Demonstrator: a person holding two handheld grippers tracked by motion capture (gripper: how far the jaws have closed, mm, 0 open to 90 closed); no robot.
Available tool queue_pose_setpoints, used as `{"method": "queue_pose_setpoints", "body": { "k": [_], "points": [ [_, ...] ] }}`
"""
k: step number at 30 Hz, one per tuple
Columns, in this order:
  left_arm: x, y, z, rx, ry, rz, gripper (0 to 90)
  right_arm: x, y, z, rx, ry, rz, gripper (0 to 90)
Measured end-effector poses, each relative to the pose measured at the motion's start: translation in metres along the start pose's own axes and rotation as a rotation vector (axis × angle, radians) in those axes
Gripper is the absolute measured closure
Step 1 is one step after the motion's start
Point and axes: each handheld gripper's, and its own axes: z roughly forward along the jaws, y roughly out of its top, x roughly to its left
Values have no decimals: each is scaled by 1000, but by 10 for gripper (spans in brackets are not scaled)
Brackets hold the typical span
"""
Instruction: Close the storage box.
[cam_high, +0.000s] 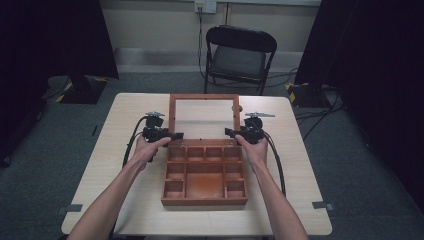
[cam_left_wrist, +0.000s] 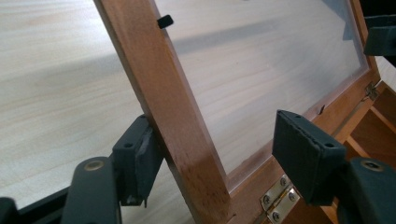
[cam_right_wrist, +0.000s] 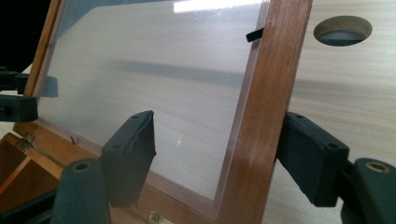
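The wooden box (cam_high: 205, 175) sits mid-bench, its glazed lid (cam_high: 204, 118) raised toward the far edge. The left gripper (cam_high: 176, 135) and right gripper (cam_high: 228, 132) straddle opposite side rails, jaws open, not yet clamped

A brown wooden box (cam_high: 204, 175) with small compartments sits open in the middle of the table. Its glass-paned lid (cam_high: 204, 118) stands tilted back on brass hinges (cam_left_wrist: 279, 198) at the far edge.
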Motion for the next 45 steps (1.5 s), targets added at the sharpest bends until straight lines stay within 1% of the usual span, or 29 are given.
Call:
{"method": "queue_pose_setpoints", "body": {
  "k": [1, 2, 6, 8, 9, 11, 13, 15, 17, 18, 21, 22, 24, 25, 26, 28, 30, 31, 36, 39, 42, 45],
  "points": [
    [-1, 1, -3, -19, 2, -4, 368, 1, 2, -3, -5, 7, -5, 293],
    [-1, 2, -4, -26, 5, -4, 379, 2, 2, -5, -6, 10, 1, 293],
    [-3, 4, -12, -46, 1, 5, 445, 5, 5, -14, -18, 14, -23, 327],
    [-3, 4, -16, -52, -4, 12, 482, 6, 5, -19, -27, 17, -35, 340],
    [-3, 4, -17, -52, 0, 25, 495, 7, 5, -21, -29, 19, -38, 348],
    [-4, 4, -19, -55, -1, 26, 514, 8, 5, -24, -33, 22, -42, 357],
    [-6, 3, -23, -70, 1, 36, 539, 9, 5, -28, -38, 27, -43, 379],
    [-5, 2, -26, -82, -5, 37, 584, 9, 5, -31, -42, 23, -54, 420],
    [-6, 1, -29, -86, -17, 46, 592, 8, 6, -35, -41, 33, -60, 446],
    [-6, 1, -30, -87, -17, 50, 596, 8, 6, -37, -40, 42, -60, 454],
    [-7, 1, -32, -87, -23, 54, 604, 7, 6, -40, -41, 56, -60, 458],
    [-8, 1, -34, -90, -31, 60, 606, 7, 7, -40, -42, 57, -60, 460],
    [-8, 1, -35, -94, -30, 60, 607, 8, 7, -41, -43, 59, -60, 465],
    [-10, 0, -37, -96, -30, 60, 605, 8, 7, -43, -44, 60, -68, 481],
    [-10, 0, -37, -96, -36, 70, 605, 7, 7, -43, -45, 61, -69, 486],
    [-11, 0, -39, -101, -42, 72, 603, 7, 6, -44, -44, 64, -68, 494],
    [-11, -1, -40, -101, -49, 63, 599, 8, 6, -46, -45, 64, -68, 496],
    [-11, -1, -40, -102, -50, 59, 598, 8, 6, -46, -45, 63, -71, 499],
    [-12, -3, -43, -102, -50, 67, 596, 9, 5, -47, -53, 67, -64, 516],
    [-13, -5, -45, -106, -54, 67, 593, 9, 4, -49, -58, 65, -64, 560],
    [-14, -6, -47, -101, -58, 71, 591, 8, 3, -50, -61, 77, -59, 562],
    [-15, -6, -49, -91, -54, 83, 590, 10, 2, -53, -58, 82, -69, 566]
  ]
}}
